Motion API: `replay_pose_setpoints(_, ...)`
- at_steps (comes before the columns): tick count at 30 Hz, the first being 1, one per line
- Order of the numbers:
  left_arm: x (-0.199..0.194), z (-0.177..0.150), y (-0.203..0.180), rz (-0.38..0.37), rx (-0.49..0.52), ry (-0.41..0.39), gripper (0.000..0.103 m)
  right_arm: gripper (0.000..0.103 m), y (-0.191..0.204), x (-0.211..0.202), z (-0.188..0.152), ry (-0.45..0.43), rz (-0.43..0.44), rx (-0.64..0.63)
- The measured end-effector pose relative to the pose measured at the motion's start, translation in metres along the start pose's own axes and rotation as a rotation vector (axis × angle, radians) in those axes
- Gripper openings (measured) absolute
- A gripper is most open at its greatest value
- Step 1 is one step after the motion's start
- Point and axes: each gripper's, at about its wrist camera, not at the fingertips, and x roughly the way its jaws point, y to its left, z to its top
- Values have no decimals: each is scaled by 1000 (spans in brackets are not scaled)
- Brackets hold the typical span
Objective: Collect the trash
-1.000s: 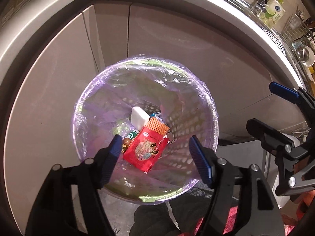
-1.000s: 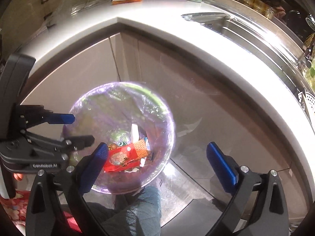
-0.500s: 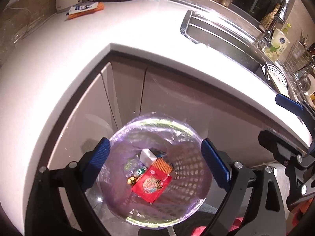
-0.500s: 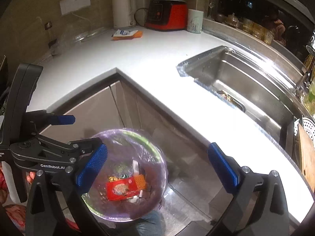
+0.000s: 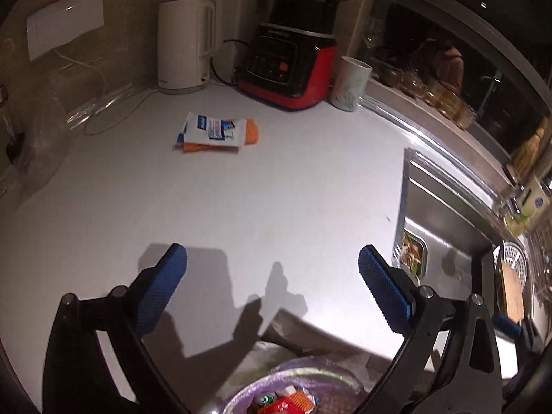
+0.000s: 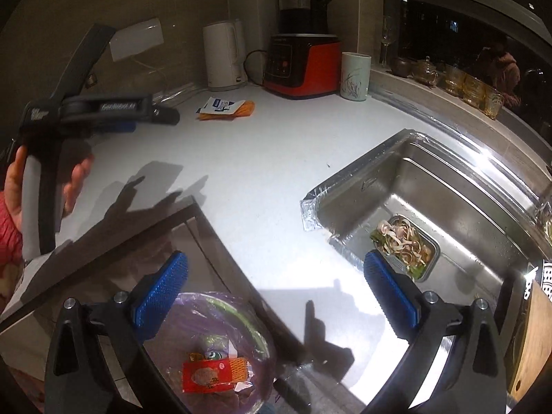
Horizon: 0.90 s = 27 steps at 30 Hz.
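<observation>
Nearest me, both my jaws stand wide apart and empty: the left gripper (image 5: 272, 286) and the right gripper (image 6: 276, 291). Below the surface (image 5: 276, 189) edge sits the lined trash bin (image 6: 255, 341) with a red snack wrapper (image 6: 207, 374) inside. Farther off, a white and orange wrapper (image 5: 215, 132) lies flat on the surface, just before the kettle (image 5: 183, 46) and blender (image 5: 288, 67).

Both wrist views looked from above table (image 5: 276, 189) edge toward back wall; right view sat higher, further right. Shared: table, sink (image 6: 448, 186), bin (image 6: 220, 345).
</observation>
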Motion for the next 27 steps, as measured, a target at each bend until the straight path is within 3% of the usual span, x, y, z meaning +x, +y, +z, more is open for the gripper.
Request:
replay_pose_setpoints(11, 131, 81, 35, 132, -167, 80, 95, 101, -40, 68, 39, 46, 97, -19)
replay_pose_setpoints(19, 187, 113, 58, 190, -297, 127, 94, 101, -69, 105, 55, 77, 153, -6)
replay_pose_setpoints(22, 199, 119, 60, 204, -304, 138, 80, 101, -73, 110, 59, 78, 163, -8)
replay_pose_setpoints(24, 206, 119, 61, 219, -289, 148, 57, 101, -75, 113, 63, 75, 169, -12)
replay_pose_setpoints(27, 210, 117, 60, 231, -264, 158, 42, 101, -78, 119, 69, 73, 176, -18)
